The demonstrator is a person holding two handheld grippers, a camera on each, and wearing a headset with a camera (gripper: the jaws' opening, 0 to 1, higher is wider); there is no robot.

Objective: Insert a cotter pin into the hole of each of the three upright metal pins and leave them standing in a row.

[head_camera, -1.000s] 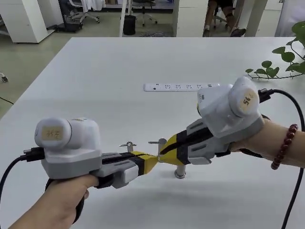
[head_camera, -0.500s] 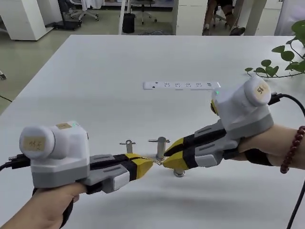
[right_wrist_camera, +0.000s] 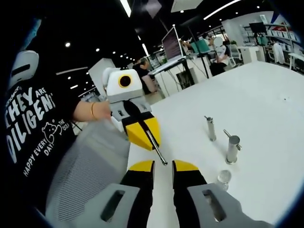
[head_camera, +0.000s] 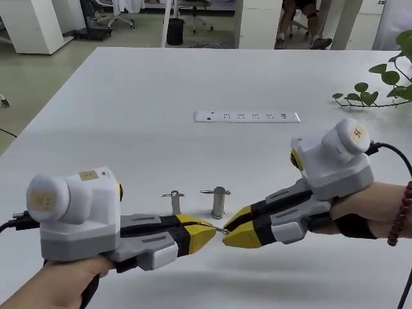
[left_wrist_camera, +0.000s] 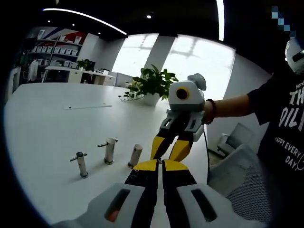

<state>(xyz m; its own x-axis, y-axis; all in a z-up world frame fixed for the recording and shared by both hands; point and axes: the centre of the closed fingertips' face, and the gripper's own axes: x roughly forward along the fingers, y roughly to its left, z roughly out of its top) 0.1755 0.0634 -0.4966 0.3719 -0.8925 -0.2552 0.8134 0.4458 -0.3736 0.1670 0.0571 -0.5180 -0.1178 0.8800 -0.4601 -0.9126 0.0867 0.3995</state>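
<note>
Cotter pin [right_wrist_camera: 156,149] clenched in my left gripper [head_camera: 211,233], right gripper [head_camera: 227,234] released; line tip level with hole of bare metal pin [left_wrist_camera: 135,156], lower centre

Shirt [right_wrist_camera: 28,128] print: "THEY ARE DILIGEN…" (edge cut off), "HAPPY EVERY DAY".

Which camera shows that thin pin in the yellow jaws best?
The right gripper view: the cotter pin sticks out lengthwise from the left gripper. The head view shows a sliver between the gripper tips; the left gripper view barely shows it.
</note>
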